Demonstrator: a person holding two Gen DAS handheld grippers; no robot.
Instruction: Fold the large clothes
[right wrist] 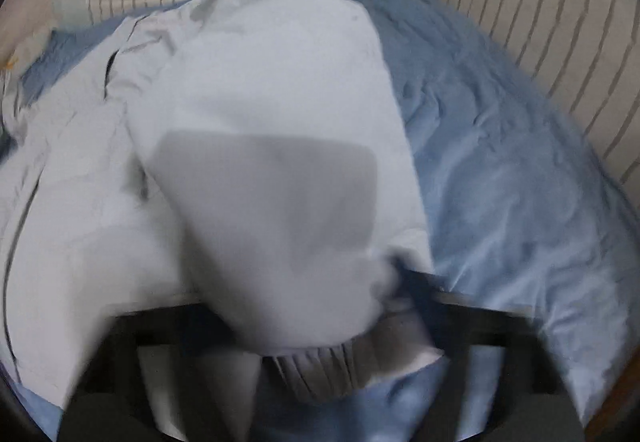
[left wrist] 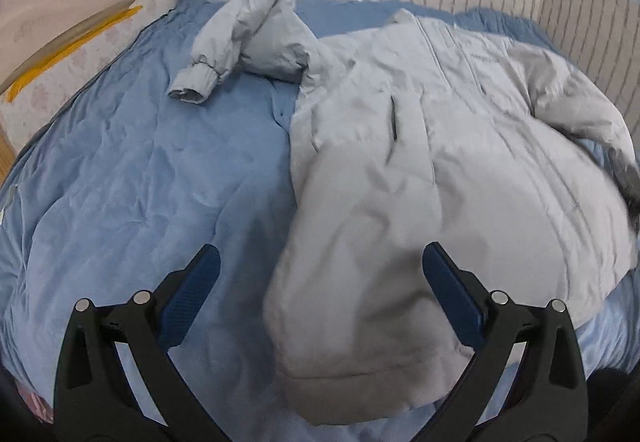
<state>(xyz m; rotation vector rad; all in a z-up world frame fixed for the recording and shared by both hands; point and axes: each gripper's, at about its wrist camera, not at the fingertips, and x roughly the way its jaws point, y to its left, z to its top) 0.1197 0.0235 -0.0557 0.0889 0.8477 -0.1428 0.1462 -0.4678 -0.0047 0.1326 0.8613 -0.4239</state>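
Currently, the grey jacket (left wrist: pixel 420 161) lies spread on the blue bed cover (left wrist: pixel 140 161), its bent sleeve (left wrist: pixel 240 41) at 11 o'clock; the left gripper (left wrist: pixel 320 298) hovers above the hem at 6 o'clock, fingers (left wrist: pixel 192 294) wide apart and holding nothing; the right gripper (right wrist: pixel 320 346) is blurred, a ribbed cuff (right wrist: pixel 320 370) draped over it; whether its fingers grip the cuff cannot be told.

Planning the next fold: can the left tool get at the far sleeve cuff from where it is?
Probably yes. The left tool is open and holds nothing, and the cuff lies exposed on the blue bedding ahead-left, with only bare cover between. It must travel forward first.
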